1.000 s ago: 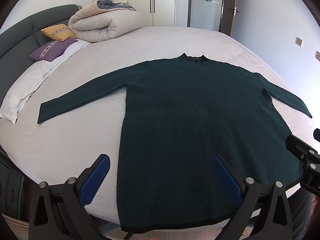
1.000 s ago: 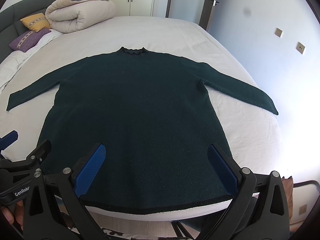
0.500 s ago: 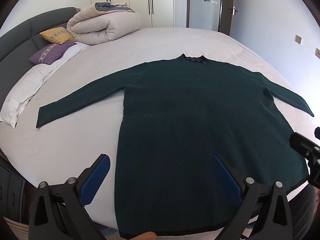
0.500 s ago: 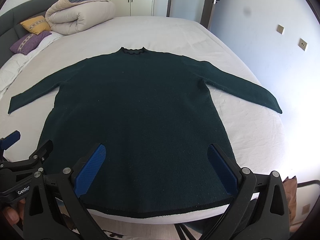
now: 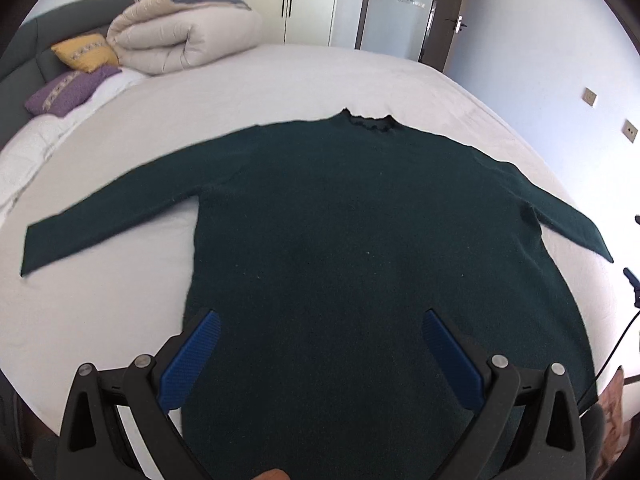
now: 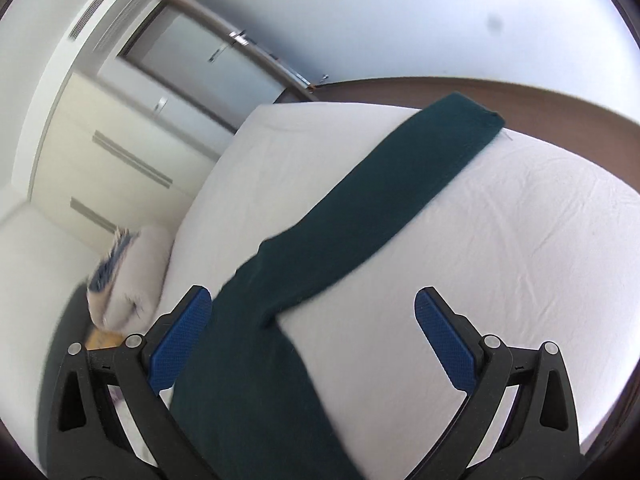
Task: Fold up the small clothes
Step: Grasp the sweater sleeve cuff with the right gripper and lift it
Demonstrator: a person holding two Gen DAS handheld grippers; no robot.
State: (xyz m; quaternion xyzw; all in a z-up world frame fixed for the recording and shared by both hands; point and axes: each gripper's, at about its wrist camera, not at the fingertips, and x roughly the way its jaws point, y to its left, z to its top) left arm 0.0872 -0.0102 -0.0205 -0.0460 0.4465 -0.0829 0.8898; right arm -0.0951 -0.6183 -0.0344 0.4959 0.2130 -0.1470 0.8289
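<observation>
A dark green long-sleeved sweater (image 5: 360, 248) lies flat on the white bed (image 5: 100, 320), collar away from me and both sleeves spread out. My left gripper (image 5: 318, 354) hovers open above its lower hem, nothing between the blue pads. In the right wrist view, tilted and blurred, the sweater's right sleeve (image 6: 384, 196) runs diagonally up to the bed's edge. My right gripper (image 6: 308, 328) is open above the armpit area where the sleeve meets the body, holding nothing.
A rolled beige duvet (image 5: 188, 36) and yellow and purple pillows (image 5: 76, 72) lie at the head of the bed on the far left. White wardrobes (image 5: 288, 0) and a door (image 5: 444, 20) stand behind. Brown floor (image 6: 400, 88) shows beyond the bed's right edge.
The right gripper swung away from the hem, rolled sideways and now faces the right sleeve. The left gripper moved forward and slightly right over the sweater's lower part.
</observation>
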